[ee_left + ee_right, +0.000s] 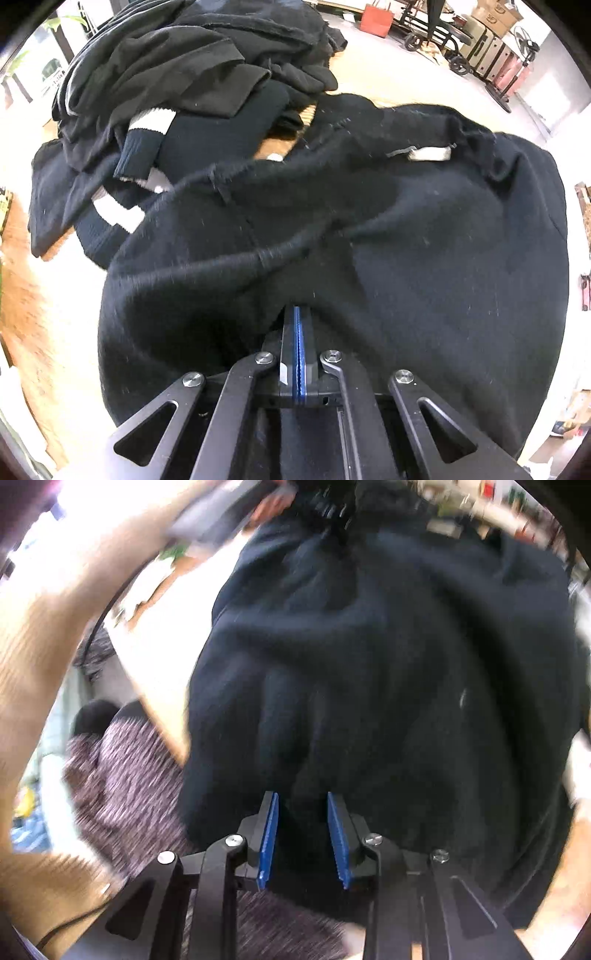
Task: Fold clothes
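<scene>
Left tongs amid dark garment folds

Past my table's wooden top I see an orange bag on the pale floor, a dark wheeled cart beside it, and cardboard boxes stacked behind. At the far left a green plant peeks in. Below the table edge sits mottled purplish fabric.

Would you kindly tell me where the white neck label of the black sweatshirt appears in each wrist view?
Left wrist view: neck label upper right of centre, at the collar.
Right wrist view: a blurred pale patch near the top edge, probably the same label.
Shared landmark: the black sweatshirt on the wooden table.
</scene>
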The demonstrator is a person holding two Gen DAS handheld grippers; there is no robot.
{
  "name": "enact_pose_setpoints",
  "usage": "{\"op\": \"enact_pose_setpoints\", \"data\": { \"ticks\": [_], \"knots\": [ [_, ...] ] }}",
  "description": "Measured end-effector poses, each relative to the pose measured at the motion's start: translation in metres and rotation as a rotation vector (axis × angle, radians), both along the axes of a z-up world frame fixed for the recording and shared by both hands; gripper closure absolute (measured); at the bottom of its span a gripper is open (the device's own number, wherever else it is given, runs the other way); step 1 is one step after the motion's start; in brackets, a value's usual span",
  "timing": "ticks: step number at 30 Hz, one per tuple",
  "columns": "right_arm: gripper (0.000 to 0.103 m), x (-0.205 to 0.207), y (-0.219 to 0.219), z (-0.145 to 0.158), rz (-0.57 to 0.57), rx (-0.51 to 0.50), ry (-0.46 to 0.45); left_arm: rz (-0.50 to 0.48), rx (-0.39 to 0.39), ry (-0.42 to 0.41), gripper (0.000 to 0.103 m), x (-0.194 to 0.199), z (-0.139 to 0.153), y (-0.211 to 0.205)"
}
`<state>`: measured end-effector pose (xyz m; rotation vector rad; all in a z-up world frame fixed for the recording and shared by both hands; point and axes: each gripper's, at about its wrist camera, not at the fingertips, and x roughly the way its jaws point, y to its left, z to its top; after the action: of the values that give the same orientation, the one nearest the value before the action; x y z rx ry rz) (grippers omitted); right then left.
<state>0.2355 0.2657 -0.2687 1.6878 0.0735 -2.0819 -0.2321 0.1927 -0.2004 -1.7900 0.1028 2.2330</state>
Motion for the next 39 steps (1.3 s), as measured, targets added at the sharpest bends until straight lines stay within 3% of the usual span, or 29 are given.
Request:
{"op": "enact_pose_setpoints", "data": {
  "ticks": [5, 9, 14, 16, 18, 19, 21, 24, 29, 31, 32, 34, 35, 39],
  "knots": [
    [0.070, 0.005, 0.000, -0.001, 0.035, 0.014, -0.004, 0.049, 0.052, -0.006, 0.100, -0.005, 0.003, -0.006],
    [0.072, 0.003, 0.005, 0.012, 0.134, 0.047, 0.003, -0.093, 0.039, 0.023, 0.100, 0.048, 0.022, -0.003],
    [0.062, -0.070, 0.089, 0.072, -0.123, 0.147, 0.271, -0.279, 0.021, -0.003, 0.100, 0.113, 0.029, 0.006],
    [0.063, -0.127, 0.113, 0.075, -0.211, 0.157, 0.299, -0.310, -0.004, -0.021, 0.100, 0.121, 0.019, 0.010],
    [0.067, -0.169, 0.108, 0.054, -0.267, 0.157, 0.281, -0.324, -0.009, -0.032, 0.100, 0.123, 0.014, 0.009],
    [0.064, -0.185, 0.103, 0.039, -0.305, 0.179, 0.269, -0.320, 0.002, -0.034, 0.100, 0.122, 0.015, 0.005],
    [0.068, -0.211, 0.102, 0.020, -0.351, 0.239, 0.216, -0.311, 0.025, -0.037, 0.100, 0.118, 0.016, -0.003],
    [0.070, -0.225, 0.119, -0.003, -0.385, 0.293, 0.174, -0.297, 0.039, -0.062, 0.100, 0.114, 0.017, -0.024],
    [0.094, -0.225, 0.136, -0.007, -0.388, 0.305, 0.177, -0.258, 0.071, -0.093, 0.100, 0.105, 0.019, -0.045],
    [0.092, -0.224, 0.133, -0.008, -0.379, 0.314, 0.180, -0.242, 0.065, -0.090, 0.100, 0.102, 0.022, -0.040],
    [0.084, -0.223, 0.129, -0.007, -0.372, 0.309, 0.180, -0.253, 0.046, -0.062, 0.100, 0.105, 0.027, -0.034],
    [0.076, -0.207, 0.123, 0.006, -0.380, 0.200, 0.188, -0.313, 0.020, 0.011, 0.100, 0.114, 0.039, -0.021],
    [0.078, -0.196, 0.119, 0.014, -0.373, 0.143, 0.194, -0.344, 0.015, 0.033, 0.100, 0.118, 0.044, -0.014],
    [0.076, -0.134, 0.086, 0.023, -0.192, 0.196, 0.195, -0.381, -0.087, 0.026, 0.100, 0.121, 0.034, 0.000]
  ]
}}
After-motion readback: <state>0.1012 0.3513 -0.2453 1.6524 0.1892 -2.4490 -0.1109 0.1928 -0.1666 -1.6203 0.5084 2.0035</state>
